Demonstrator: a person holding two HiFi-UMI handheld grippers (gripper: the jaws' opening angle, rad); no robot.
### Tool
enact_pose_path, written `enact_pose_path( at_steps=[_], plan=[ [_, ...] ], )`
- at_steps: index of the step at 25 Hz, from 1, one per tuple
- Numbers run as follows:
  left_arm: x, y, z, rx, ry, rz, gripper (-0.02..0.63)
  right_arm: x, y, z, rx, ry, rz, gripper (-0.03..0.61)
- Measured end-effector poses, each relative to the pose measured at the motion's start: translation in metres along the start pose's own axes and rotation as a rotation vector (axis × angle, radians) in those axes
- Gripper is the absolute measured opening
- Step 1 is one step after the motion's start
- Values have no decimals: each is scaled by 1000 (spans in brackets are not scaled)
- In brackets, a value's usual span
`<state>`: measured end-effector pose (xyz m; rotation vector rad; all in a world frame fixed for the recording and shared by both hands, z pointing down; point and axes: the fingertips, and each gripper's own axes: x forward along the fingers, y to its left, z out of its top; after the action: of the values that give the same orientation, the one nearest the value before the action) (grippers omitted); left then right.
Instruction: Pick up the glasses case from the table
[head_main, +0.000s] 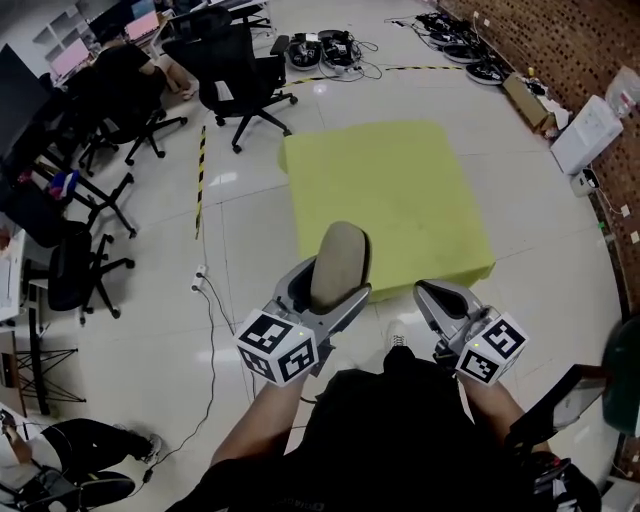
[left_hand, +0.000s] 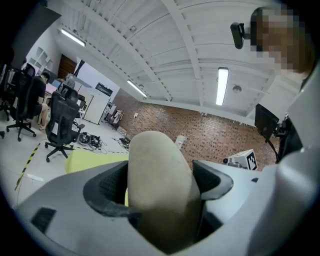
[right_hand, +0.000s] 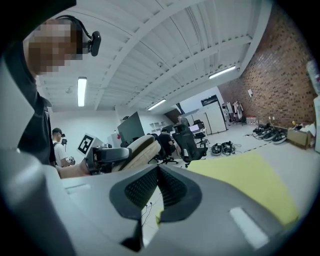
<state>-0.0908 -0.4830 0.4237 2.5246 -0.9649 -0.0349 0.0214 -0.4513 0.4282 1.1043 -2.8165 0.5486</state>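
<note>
A beige oval glasses case (head_main: 338, 264) stands upright between the jaws of my left gripper (head_main: 327, 288), which is shut on it and holds it in the air, clear of the yellow table (head_main: 385, 190). In the left gripper view the glasses case (left_hand: 161, 187) fills the gap between both dark pads. My right gripper (head_main: 443, 297) hangs beside it to the right, shut with nothing in it; its pads (right_hand: 172, 191) meet in the right gripper view, where the glasses case (right_hand: 140, 152) shows at the left.
The yellow table's near edge (head_main: 440, 273) lies just beyond both grippers. Black office chairs (head_main: 235, 75) stand at the back left, with a seated person (head_main: 125, 65) among them. Cables and round devices (head_main: 325, 50) lie on the floor at the back. A brick wall (head_main: 580, 45) runs along the right.
</note>
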Motion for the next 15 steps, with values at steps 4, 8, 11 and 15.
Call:
enact_pose_path(
  at_steps=[4, 8, 11, 15],
  plan=[
    [-1, -11, -3, 1, 5, -23, 405, -8, 9, 3, -13, -4, 7, 2],
    [-5, -19, -3, 16, 3, -23, 405, -8, 17, 12, -41, -30, 33, 2],
    [-4, -26, 0, 31, -7, -13, 405, -13, 15, 21, -58, -58, 42, 2],
    [3, -38, 6, 55, -26, 10, 405, -25, -3, 29, -27, -81, 62, 0]
  ],
)
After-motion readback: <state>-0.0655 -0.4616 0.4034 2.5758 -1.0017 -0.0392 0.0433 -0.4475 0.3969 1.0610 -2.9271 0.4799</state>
